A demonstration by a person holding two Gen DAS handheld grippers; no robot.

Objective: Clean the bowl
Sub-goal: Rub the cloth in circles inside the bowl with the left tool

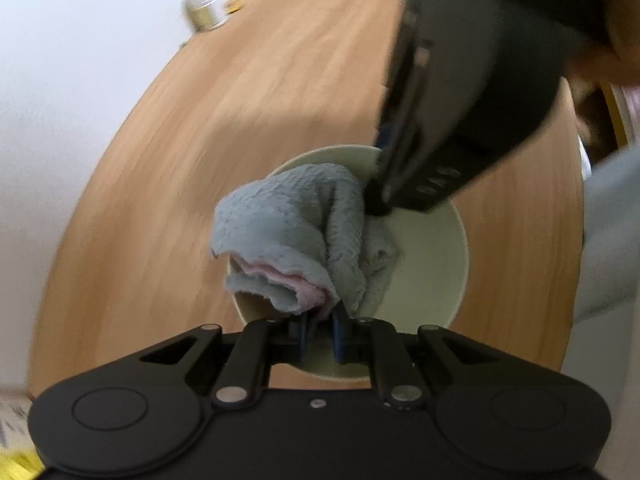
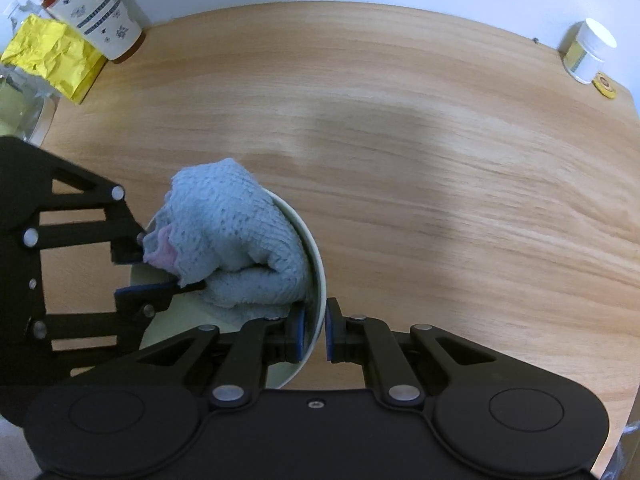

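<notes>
Two grips carry the whole job here, and either could fail. The right gripper has its jaws nearly closed across the rim of the pale green bowl, one pad inside the wall and one outside; the hold is thin, so a hard push from the cloth could likely tip the bowl or slide it out. The left gripper has its jaws closed tight on a bunched corner of the blue-and-pink cleaning cloth, which is wadded inside the bowl and bulges over its far rim. Only a small pinch of fabric seems held, so a dragging stroke might pull it free, or the loose bulk might simply ride over the rim and miss the inner wall.

The bowl sits on the wooden bench, well apart from the patterned paper cup and the white-capped jar at the back edge. The left gripper points down into the bowl; the right comes in from the side, angled steeply over the rim.
</notes>
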